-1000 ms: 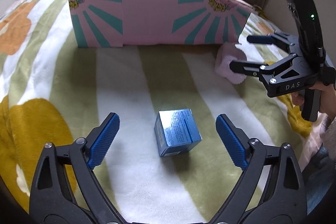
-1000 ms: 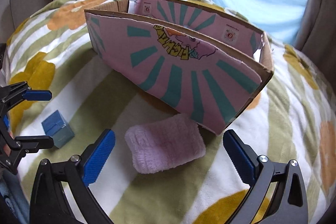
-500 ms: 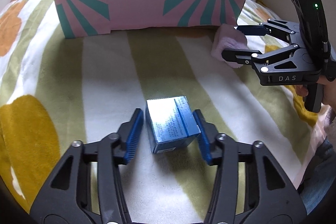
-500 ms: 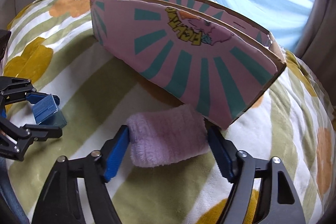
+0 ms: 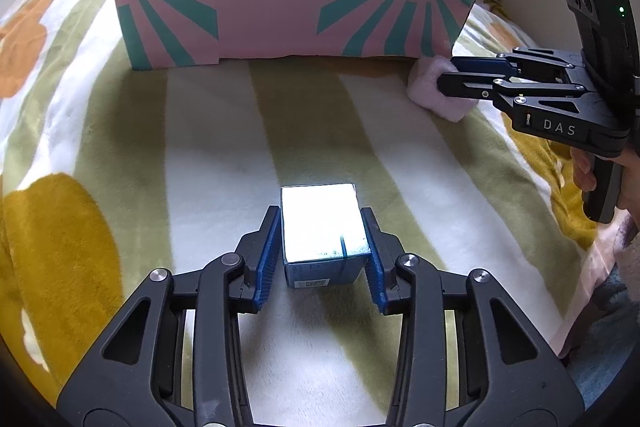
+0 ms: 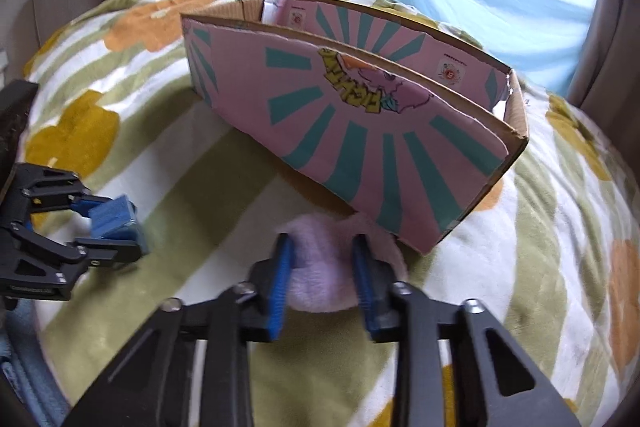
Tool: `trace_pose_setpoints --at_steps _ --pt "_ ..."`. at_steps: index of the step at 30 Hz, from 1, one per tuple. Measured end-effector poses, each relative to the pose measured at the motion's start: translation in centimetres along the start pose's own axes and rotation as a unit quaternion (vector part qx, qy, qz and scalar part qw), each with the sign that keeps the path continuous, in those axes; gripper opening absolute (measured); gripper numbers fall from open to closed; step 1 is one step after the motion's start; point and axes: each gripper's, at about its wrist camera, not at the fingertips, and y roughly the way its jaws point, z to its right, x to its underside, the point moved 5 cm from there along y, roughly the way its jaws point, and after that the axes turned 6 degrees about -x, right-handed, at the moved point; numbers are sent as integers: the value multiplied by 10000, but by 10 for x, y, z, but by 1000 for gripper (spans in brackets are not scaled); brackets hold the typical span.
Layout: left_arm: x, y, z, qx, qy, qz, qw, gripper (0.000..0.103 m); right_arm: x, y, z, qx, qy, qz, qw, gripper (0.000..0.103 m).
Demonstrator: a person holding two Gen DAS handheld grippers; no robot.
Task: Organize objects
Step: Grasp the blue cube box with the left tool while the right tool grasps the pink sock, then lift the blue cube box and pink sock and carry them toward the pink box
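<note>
Small blue box (image 5: 320,223) on the flowered blanket (image 5: 120,131), being closed on by the left gripper (image 5: 320,247) fingers, pink fluffy cloth (image 6: 324,263) squeezed between the right gripper (image 6: 322,279) fingers, just beside the pink cardboard box (image 6: 360,143).

Surface: a bed covered by a plush blanket (image 5: 224,147) in white and olive-green stripes, with mustard and orange flower shapes toward its edges.
Far side: an open-topped cardboard box (image 5: 272,15), pink with teal rays and a cartoon logo, stands on the blanket, its long wall facing the near side.
Centre: a small blue carton (image 5: 322,239) with a glossy top sits upright on a white stripe, well apart from the box.
Box corner: a pale pink fluffy cloth roll (image 6: 324,267) lies on the blanket just beside the box's near corner.
</note>
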Motion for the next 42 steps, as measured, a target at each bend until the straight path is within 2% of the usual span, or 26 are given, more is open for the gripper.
trace_pose_setpoints --at_steps 10,12,15,16,17,18,19,20,22,25,26,28,33,38,42 --pt "-2 -14 -5 -8 -11 72 10000 31 -3 -4 -11 -46 -120 43 9999 14" --pt "-2 -12 -6 -9 -37 64 10000 31 -3 -2 -12 -43 -131 19 9999 14" --pt "1 -10 -6 -27 -43 33 10000 31 -3 -7 -10 -5 -81 241 9997 15" --pt "3 -10 -6 -31 -42 22 10000 31 -2 -6 -9 -81 -30 199 9998 22" --pt "4 -10 -6 -27 -42 13 10000 31 -1 -3 -7 -96 29 90 9999 37" --pt "4 -8 -6 -24 -42 5 10000 31 -1 1 -6 -56 69 5 10000 48" --pt "6 -9 -6 -25 -42 1 10000 31 0 1 -5 -21 99 7 9999 65" --pt "6 -8 -6 -22 -43 -2 10000 31 1 1 -4 -3 152 62 9999 70" --pt "6 -7 -6 -8 -32 0 10000 31 4 5 -2 -33 228 82 9997 73" --pt "6 -6 -6 -6 -4 -11 10000 31 10 18 5 439 142 -143 9988 73" --pt "5 -6 -6 -6 -4 -14 10000 31 12 22 8 450 164 -163 9987 73" --pt "5 -6 -7 12 -8 -22 10000 31 15 27 10 156 370 -145 9991 73" --pt "6 -5 -8 15 -13 -39 10000 31 13 27 17 -185 717 57 9972 72" --pt "6 -5 -7 23 -22 -39 10000 31 12 21 17 -323 783 137 9963 49" --pt "6 -6 -9 58 -94 -33 9999 31 9 18 18 -411 799 134 9959 37"
